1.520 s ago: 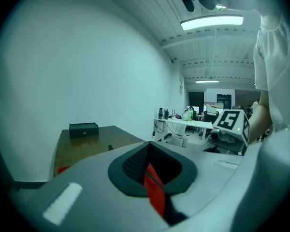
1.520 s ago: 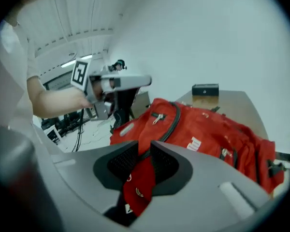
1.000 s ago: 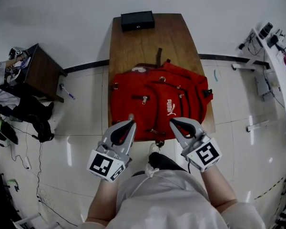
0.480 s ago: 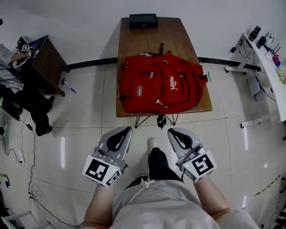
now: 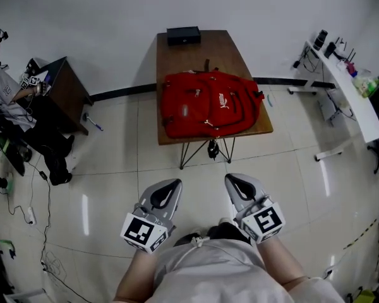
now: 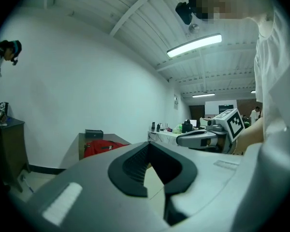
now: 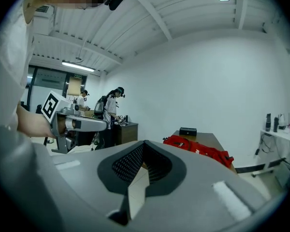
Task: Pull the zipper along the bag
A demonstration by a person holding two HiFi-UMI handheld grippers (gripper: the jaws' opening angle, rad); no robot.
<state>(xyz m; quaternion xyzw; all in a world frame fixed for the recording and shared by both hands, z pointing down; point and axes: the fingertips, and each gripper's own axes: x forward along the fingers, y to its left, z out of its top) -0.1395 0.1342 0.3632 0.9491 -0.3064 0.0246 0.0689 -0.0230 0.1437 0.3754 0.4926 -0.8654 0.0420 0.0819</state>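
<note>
A red backpack (image 5: 208, 103) lies flat on a brown wooden table (image 5: 205, 50), far ahead of both grippers. My left gripper (image 5: 170, 184) and right gripper (image 5: 235, 179) hang side by side over the tiled floor, well short of the table, both shut with nothing held. In the left gripper view the backpack (image 6: 104, 146) is small and distant beyond my shut left gripper (image 6: 147, 146). From the right gripper view the backpack (image 7: 198, 149) lies past the shut right gripper (image 7: 144, 144). The zipper pulls are too small to make out.
A black box (image 5: 183, 35) sits at the table's far end against the white wall. A dark side table (image 5: 57, 90) and a seated person (image 5: 0, 87) are at the left, with cables on the floor. A white desk (image 5: 347, 87) stands at the right.
The view has pulled back from the table: the backpack now looks smaller and farther. Both grippers, earlier at the bag's near edge, are now over the bare floor.
</note>
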